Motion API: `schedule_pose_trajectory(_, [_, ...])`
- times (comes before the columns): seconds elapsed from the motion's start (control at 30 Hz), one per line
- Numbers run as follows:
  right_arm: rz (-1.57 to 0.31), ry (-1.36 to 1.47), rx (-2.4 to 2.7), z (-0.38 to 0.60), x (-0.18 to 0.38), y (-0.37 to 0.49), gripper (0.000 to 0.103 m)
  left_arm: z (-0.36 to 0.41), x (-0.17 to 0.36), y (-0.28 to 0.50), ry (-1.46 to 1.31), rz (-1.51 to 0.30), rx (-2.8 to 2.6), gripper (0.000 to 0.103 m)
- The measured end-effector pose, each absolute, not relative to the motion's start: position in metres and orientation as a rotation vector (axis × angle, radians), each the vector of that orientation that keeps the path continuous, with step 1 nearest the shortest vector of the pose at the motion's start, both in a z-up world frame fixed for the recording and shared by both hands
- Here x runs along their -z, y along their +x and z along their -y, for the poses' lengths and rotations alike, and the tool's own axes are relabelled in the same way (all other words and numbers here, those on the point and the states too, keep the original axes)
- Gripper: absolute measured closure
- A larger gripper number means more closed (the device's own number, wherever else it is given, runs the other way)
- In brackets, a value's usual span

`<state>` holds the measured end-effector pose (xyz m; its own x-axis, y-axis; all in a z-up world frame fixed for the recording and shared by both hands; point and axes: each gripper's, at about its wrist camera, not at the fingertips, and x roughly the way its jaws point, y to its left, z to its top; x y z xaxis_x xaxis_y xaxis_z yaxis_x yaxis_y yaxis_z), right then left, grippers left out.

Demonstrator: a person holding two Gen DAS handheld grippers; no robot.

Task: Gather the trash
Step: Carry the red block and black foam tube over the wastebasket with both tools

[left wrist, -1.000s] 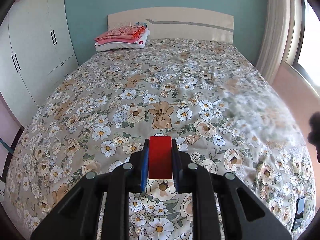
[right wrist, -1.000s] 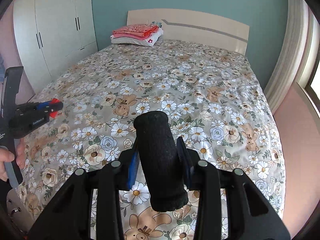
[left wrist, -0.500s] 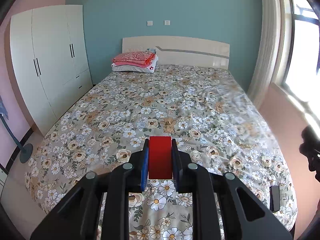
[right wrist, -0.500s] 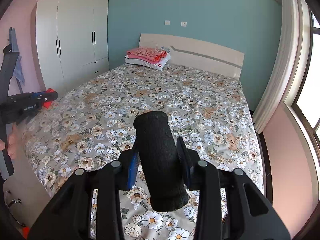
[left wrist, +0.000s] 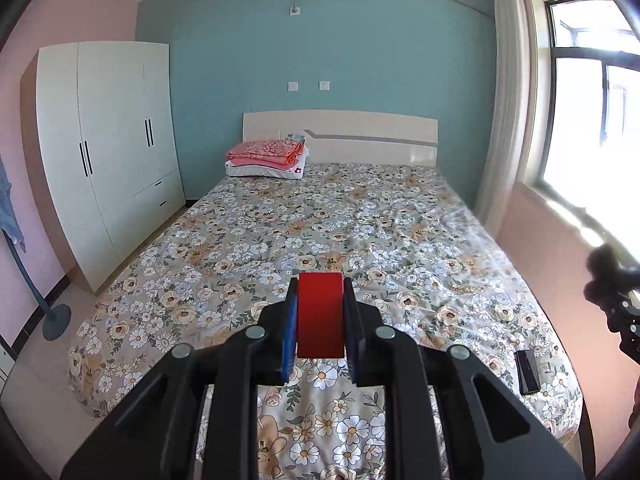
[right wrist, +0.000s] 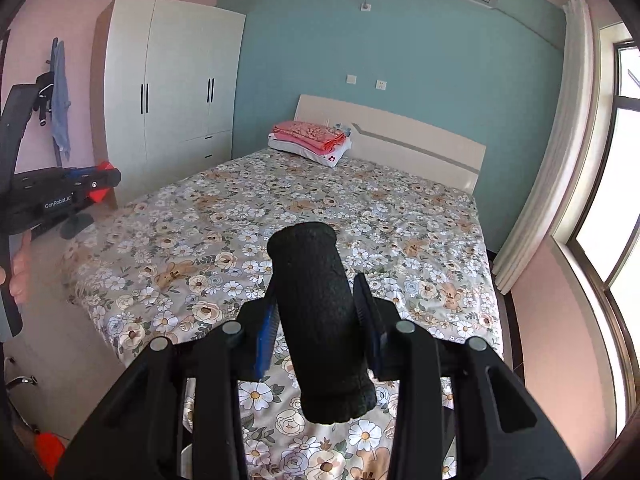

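My left gripper (left wrist: 320,312) is shut on a flat red piece (left wrist: 320,314), clamped upright between its blue pads, held in the air above the foot of the bed. In the right wrist view that same left gripper (right wrist: 105,184) shows at the far left with a hand on its handle, the red piece (right wrist: 100,196) at its tip. My right gripper (right wrist: 318,300) is shut on a black foam cylinder (right wrist: 320,320) that sticks up and out past both fingers. The right gripper's dark tip shows blurred at the left wrist view's right edge.
A bed with a floral cover (left wrist: 360,220) fills the middle of the room. Folded pink bedding on a pillow (left wrist: 266,158) lies by the headboard. A dark phone (left wrist: 528,372) rests at the bed's near right corner. A white wardrobe (left wrist: 108,148) stands left, a window (left wrist: 592,120) right.
Both grippers have pulled back and risen away from the bed, each keeping its object. The bed looks smaller and the walls, wardrobe, window and air conditioner have come into view.
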<state>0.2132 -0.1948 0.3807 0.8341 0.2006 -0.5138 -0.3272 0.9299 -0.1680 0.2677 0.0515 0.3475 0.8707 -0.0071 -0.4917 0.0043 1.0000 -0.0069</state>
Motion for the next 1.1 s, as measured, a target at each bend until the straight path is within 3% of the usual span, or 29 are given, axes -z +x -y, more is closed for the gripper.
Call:
schedule_pose_trajectory(0.43, [-0.514,-0.329,-0.283,0.174,-0.345,0.153,0.066,-0.049,-0.312,0.19,0.084,-0.515,0.112,0.081])
schedule_pose_trajectory(1.1, [-0.506,-0.331,-0.443,0.157,-0.269,0.063,0.066,-0.058,-0.19,0.12,0.136,-0.633,0.27,0.081])
